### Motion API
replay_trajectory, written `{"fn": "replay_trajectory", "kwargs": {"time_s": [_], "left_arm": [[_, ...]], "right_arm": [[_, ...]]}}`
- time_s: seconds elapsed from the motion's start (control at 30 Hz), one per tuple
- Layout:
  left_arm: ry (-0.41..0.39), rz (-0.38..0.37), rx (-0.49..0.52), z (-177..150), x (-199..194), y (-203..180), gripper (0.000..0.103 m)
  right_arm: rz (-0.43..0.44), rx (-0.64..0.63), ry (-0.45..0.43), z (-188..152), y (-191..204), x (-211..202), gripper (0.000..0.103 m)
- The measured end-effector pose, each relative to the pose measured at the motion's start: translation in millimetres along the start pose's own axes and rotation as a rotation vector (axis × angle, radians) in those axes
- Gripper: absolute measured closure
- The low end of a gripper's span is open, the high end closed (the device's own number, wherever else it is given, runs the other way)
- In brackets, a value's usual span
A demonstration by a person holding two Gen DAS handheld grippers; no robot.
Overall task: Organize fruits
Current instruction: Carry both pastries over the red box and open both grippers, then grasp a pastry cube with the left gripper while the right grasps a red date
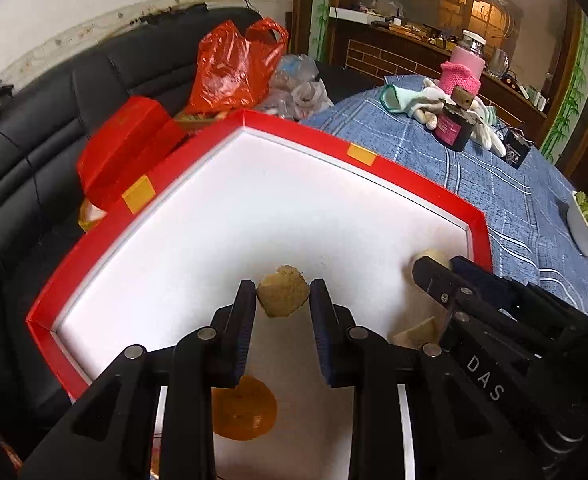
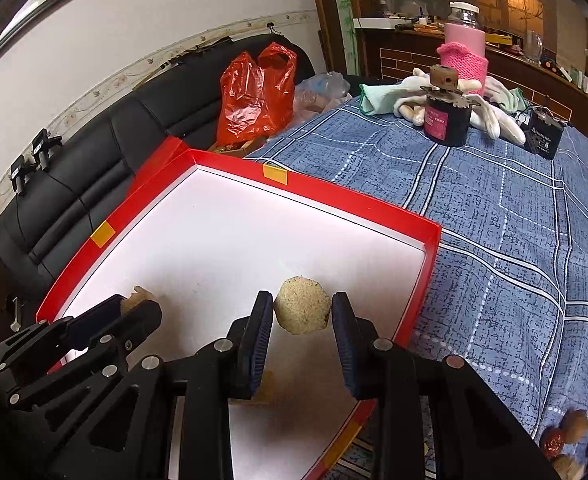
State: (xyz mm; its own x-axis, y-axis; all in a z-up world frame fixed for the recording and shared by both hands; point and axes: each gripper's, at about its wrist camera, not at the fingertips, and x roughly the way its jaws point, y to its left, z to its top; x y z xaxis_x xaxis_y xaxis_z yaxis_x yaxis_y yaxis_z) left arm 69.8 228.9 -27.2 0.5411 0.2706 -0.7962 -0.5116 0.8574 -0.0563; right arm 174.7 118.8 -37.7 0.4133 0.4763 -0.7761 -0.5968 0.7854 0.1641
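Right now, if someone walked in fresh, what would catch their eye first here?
The big red-rimmed tray with its white floor, at the edge of the blue checked tablecloth. Over it, each gripper pinches a tan chunk: left gripper, right gripper. Behind, an orange plastic bag on the black sofa.

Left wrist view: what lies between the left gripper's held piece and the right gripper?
Nothing: only bare white tray floor, in the left wrist view.

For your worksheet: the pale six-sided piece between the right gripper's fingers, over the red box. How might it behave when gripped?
The pale six-sided piece looks grainy and crumbly, so hard squeezing may chip it. Its flat sides suggest it won't roll.
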Motion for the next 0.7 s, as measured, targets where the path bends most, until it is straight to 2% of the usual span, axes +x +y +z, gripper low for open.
{"fn": "replay_trajectory", "kwargs": {"time_s": [0.13,0.2,0.23,0.37,0.47,0.7], "left_arm": [[0.003,0.019,-0.012,-1.0,1.0,2.0,0.076],[-0.004,0.039,-0.01,-2.1,-0.3,2.5,0.063],[-0.002,0.04,-0.013,-2.7,-0.8,2.9,0.054],[0.007,0.043,-0.026,-3.8,-3.5,7.2,0.042],[-0.006,0.039,-0.03,-6.5,-11.3,8.9,0.041],[-0.071,-0.025,-0.008,-19.2,-45.6,-7.1,0.041]], "right_arm": [[0.003,-0.001,0.001,-0.1,0.8,-2.4,0.07],[0.002,0.0,-0.003,-1.0,0.9,-5.6,0.065],[0.003,0.004,-0.005,-1.6,0.5,-6.9,0.064],[-0.003,0.023,-0.018,-4.4,-2.9,-15.7,0.055],[-0.003,0.03,-0.035,-8.1,-6.5,-26.5,0.046],[-0.01,0.023,-0.125,-36.4,-23.3,-81.4,0.04]]}}
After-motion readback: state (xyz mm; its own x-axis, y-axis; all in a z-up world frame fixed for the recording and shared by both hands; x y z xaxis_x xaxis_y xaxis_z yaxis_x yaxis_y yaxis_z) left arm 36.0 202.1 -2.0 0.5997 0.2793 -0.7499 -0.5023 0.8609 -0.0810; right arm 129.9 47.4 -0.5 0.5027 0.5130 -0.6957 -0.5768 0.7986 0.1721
